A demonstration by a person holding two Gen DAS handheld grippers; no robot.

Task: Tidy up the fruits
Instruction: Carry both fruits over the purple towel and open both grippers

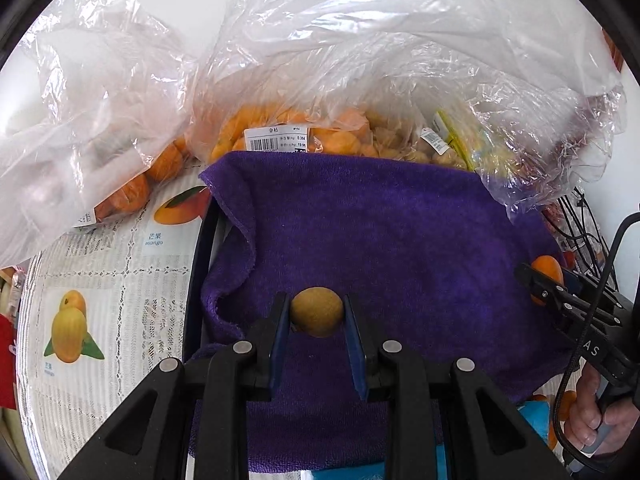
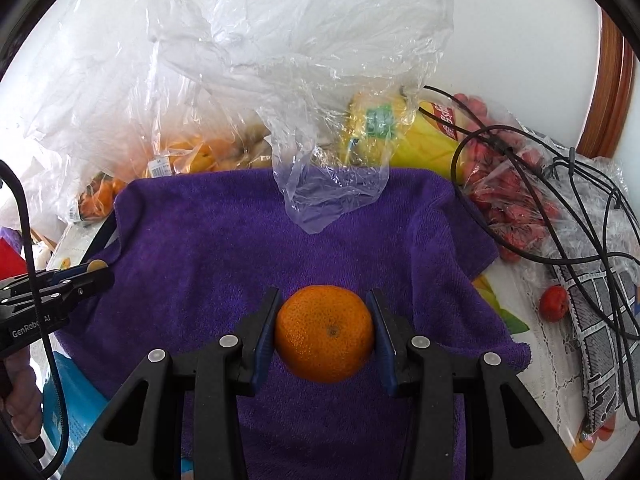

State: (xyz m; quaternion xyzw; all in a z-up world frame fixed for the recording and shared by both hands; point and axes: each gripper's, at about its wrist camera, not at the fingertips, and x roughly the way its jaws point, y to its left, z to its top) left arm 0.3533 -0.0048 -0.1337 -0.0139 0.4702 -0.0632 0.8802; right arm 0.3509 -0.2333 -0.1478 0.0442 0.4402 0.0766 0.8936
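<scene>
Surface materials: cloth, plastic film, fruit skin

The purple towel (image 2: pixel 248 240) is matt, looped terry cloth. Clear bags (image 1: pixel 360 52) at 12 o'clock are glossy, crinkled plastic film. The orange (image 2: pixel 325 334) has glossy, pitted skin; the small brown fruit (image 1: pixel 316 311) looks matt and finely rough. The table cover (image 1: pixel 116 288) at 9 o'clock is printed with a lace pattern.

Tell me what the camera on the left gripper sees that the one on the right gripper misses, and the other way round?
Only the left view shows the tablecloth's mango pictures and the barcode label on a fruit bag. Only the right view shows the bag of red fruit, a loose red fruit and tangled black cables. Both show the purple towel and both grippers: the left gripper shut on a small brown fruit, the right gripper shut on an orange.
</scene>
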